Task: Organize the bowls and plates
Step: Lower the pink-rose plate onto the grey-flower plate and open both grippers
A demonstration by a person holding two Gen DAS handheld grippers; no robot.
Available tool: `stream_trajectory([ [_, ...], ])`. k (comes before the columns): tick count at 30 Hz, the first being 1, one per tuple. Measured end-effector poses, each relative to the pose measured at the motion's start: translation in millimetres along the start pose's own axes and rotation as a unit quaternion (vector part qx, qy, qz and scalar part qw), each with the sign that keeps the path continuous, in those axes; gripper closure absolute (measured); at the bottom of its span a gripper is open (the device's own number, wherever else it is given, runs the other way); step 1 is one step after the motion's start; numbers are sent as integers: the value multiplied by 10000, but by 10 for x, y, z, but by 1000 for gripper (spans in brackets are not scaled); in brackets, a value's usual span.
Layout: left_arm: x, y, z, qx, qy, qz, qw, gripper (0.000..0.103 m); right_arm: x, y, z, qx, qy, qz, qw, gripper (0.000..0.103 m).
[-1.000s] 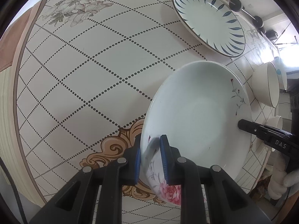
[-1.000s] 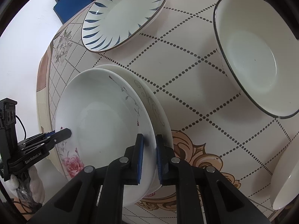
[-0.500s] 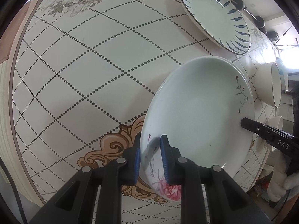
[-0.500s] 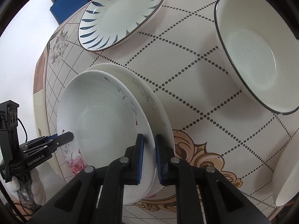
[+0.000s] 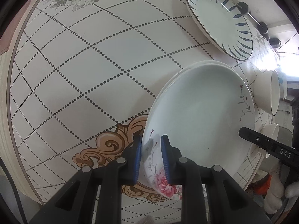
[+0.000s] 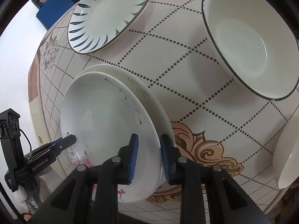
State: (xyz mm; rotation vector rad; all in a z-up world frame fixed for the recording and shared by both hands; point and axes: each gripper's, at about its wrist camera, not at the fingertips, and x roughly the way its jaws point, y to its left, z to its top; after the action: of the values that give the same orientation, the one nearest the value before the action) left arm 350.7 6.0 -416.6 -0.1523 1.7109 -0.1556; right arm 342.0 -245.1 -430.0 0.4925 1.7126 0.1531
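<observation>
A white plate with a pink rose [image 5: 196, 112] [image 6: 101, 115] lies nested on a second white plate with a brown scroll pattern [image 6: 149, 97], whose rim [image 5: 179, 69] peeks out behind it. My left gripper [image 5: 150, 156] is shut on the rose plate's near rim beside the rose; its fingertip [image 6: 63, 141] shows at that plate's left edge. My right gripper [image 6: 148, 153] straddles the rims of both plates on the opposite side. Its jaws are opening and the pads stand clear of the rims. One of its fingers [image 5: 248, 133] shows at the plate's right.
A plate with blue leaf marks [image 5: 218, 18] [image 6: 108, 13] lies farther back on the patterned table [image 5: 93, 65]. A dark-rimmed white bowl [image 6: 250, 43] [image 5: 269, 93] stands to the right, another white bowl [image 6: 286, 158] beyond it. The table edge runs along the left.
The right gripper's jaws have spread apart and let go of the plate rims. The left gripper keeps its hold, and the rose plate has settled a little onto the lower plate.
</observation>
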Motion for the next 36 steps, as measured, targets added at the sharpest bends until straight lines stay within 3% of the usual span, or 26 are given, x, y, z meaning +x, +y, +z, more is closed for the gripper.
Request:
stream_trajectory([
  [7,-89,-25,-33,109,-129,188,9997,83,-7,84,-19,-23,89,-50,9999,54],
  [12,-138,-47,-95,161,-289,416,9986,79,17,216,-40,-189,106,-97,9997,34],
  [19,-175,-143,-186,428,-510,707,9953,78,38,410,-144,-502,-47,-608,9969,27],
  [21,-194,-165,-206,489,-586,643,9950,66,45,455,-175,-583,-100,-727,9956,25],
  [23,-267,-243,-228,539,-743,605,9939,42,49,489,-198,-640,-144,-836,9943,24],
  [26,-368,-313,-247,635,-944,629,9915,26,46,517,-243,-751,-178,-925,9927,22],
  [30,-551,-418,-204,764,-1182,733,9873,21,18,544,-358,-859,-401,-1260,9875,11],
  [36,-686,-493,-347,985,-1427,796,9816,13,-132,536,-603,-903,-759,-1398,9831,11],
])
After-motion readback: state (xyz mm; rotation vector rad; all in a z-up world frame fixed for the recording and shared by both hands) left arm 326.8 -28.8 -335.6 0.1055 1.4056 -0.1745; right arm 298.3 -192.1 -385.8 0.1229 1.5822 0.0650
